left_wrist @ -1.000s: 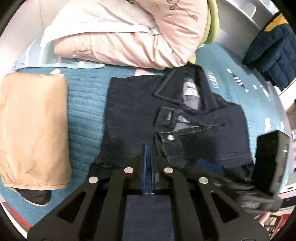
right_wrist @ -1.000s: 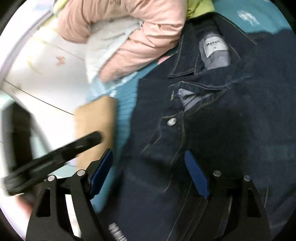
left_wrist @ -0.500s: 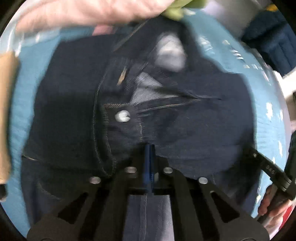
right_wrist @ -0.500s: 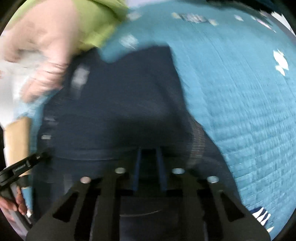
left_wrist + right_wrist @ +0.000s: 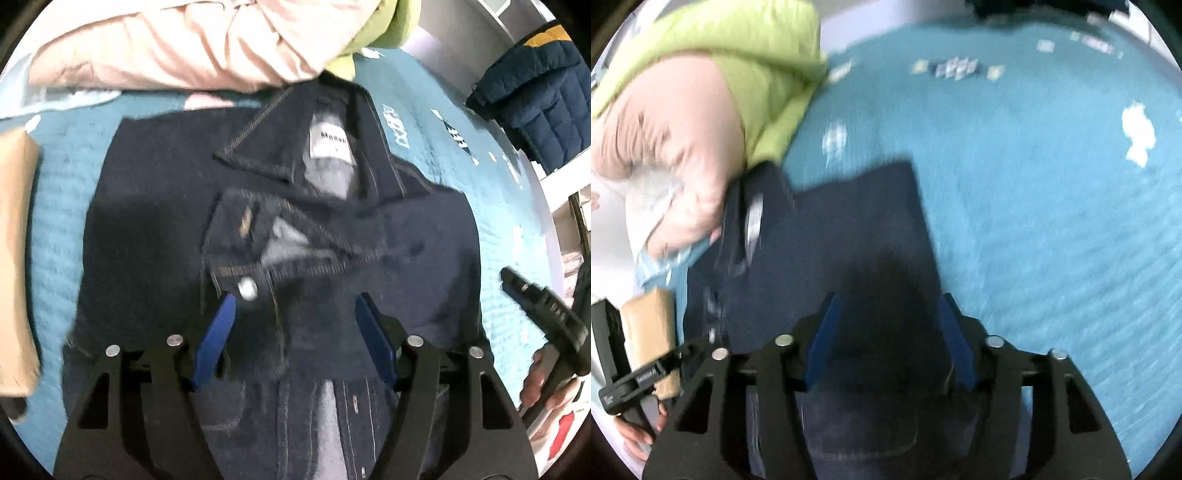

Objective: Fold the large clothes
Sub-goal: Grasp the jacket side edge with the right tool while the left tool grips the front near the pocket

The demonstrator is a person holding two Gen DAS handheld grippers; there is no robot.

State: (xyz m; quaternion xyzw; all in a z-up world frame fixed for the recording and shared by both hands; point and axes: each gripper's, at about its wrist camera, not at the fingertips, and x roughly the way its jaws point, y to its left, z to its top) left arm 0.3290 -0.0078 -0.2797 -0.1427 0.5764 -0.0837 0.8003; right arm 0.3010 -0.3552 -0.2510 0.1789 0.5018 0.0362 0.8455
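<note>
A dark denim jacket (image 5: 155, 236) lies folded on the teal bedspread (image 5: 55, 206), collar and white label toward the pillows. My left gripper (image 5: 295, 314) is open just above its lower middle, near a metal button (image 5: 247, 288), holding nothing. In the right wrist view my right gripper (image 5: 886, 314) is open over the jacket's right part (image 5: 849, 229), holding nothing. The right gripper also shows at the right edge of the left wrist view (image 5: 543, 314), and the left one at the lower left of the right wrist view (image 5: 642, 376).
Pink and lime-green bedding (image 5: 177, 44) is piled behind the jacket. A folded tan garment (image 5: 14, 258) lies at the left. A navy padded coat (image 5: 532, 96) hangs at the far right. Teal bedspread (image 5: 1052, 221) stretches right of the jacket.
Both grippers were shut on denim half a second ago and now stand open; the jacket's lower part lies folded up over itself. The left gripper has drawn back a little.
</note>
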